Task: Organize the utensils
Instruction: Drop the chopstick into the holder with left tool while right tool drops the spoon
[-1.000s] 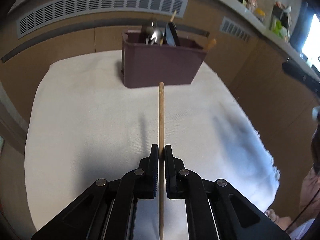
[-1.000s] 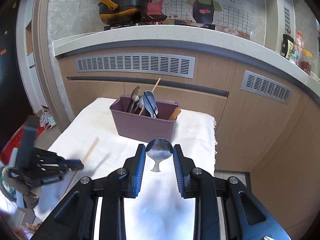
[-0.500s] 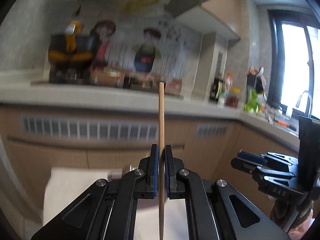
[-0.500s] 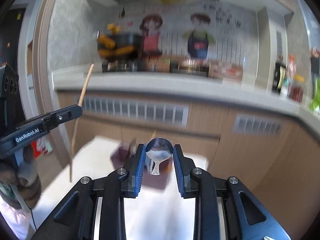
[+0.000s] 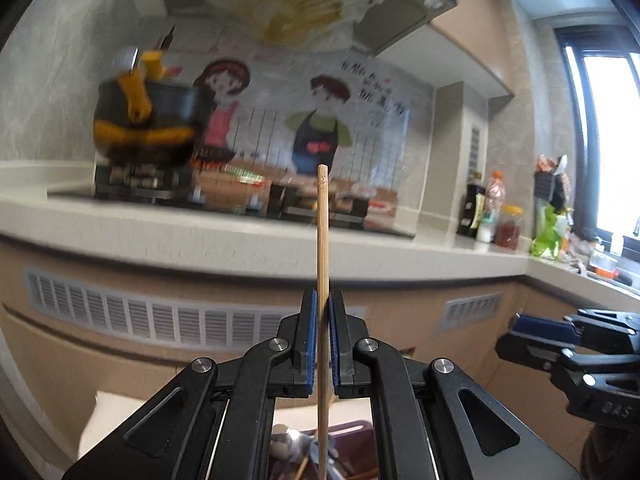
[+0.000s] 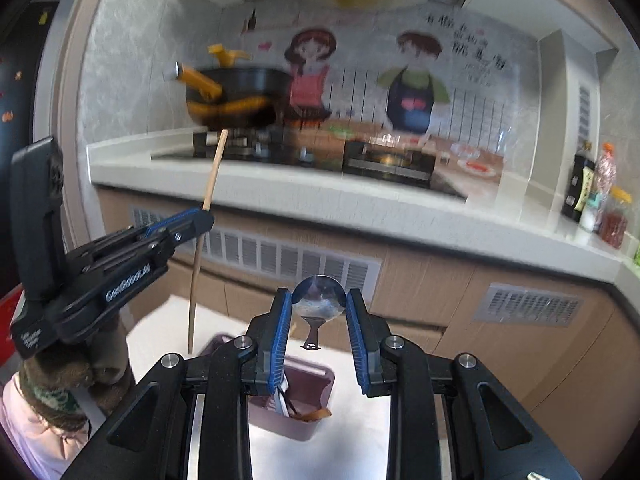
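While each tool pinches chopstick (image 5: 322,240) or spoon (image 6: 318,302), the purple bin (image 6: 298,408) sits below.

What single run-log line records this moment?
left tool: shut on chopstick | right tool: shut on spoon | both raised above purple bin

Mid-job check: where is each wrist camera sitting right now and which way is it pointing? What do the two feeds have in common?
Left wrist: on the left gripper, facing the kitchen counter; its jaws clamp an upright chopstick; right gripper at right edge.
Right wrist: on the right gripper, facing the same counter; jaws hold a metal spoon; left gripper and gloved hand at left.
Shared: black pot, purple bin below, chopstick.
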Demonstrator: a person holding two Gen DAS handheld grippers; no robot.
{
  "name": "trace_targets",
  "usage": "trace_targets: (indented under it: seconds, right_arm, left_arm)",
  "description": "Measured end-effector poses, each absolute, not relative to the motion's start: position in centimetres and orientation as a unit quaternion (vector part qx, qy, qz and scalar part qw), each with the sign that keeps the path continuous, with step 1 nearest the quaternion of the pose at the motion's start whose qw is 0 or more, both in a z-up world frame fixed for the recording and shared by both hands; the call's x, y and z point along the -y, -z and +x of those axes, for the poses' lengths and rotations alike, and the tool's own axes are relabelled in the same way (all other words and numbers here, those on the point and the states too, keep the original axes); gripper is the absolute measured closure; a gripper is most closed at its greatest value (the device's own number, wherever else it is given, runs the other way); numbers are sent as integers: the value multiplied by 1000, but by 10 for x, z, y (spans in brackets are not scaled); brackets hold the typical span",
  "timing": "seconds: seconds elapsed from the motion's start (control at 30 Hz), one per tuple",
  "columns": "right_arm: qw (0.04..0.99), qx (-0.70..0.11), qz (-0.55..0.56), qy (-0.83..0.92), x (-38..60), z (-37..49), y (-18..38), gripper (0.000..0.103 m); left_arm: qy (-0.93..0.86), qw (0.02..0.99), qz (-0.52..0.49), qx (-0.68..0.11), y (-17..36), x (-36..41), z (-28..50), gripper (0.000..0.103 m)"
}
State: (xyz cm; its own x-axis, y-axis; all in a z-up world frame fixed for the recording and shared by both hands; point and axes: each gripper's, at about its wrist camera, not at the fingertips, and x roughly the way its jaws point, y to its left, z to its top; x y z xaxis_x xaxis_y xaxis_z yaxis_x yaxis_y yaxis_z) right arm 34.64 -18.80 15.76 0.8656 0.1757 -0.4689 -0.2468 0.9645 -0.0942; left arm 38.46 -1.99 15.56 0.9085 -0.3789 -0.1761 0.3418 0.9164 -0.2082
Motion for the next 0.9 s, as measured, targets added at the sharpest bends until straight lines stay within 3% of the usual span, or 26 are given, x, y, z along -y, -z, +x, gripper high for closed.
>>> trace_targets:
  seconds: [0.37,0.63,0.73,0.77,0.9]
  right_arm:
    - [927,-346,-36,-143,186,399,-80,78]
    - [904,-396,-6,-162,189,412,-40,76]
    - [904,-395,3,-162,192,409,-38,63]
    - [907,-391,4,-159,193,406,-40,59]
    - [924,-354,11,-144,201,376,-51,41]
  left_arm:
    - [160,962,-103,-194,-57,15,434,97]
    - [153,953,-93,-246,-17,17,430,96]
    - [153,949,-87,-261,-12,19,422,95]
    - [155,948,-85,-265,-12,19,419,91]
    - [153,948,-80,-269,-20,14,399,59]
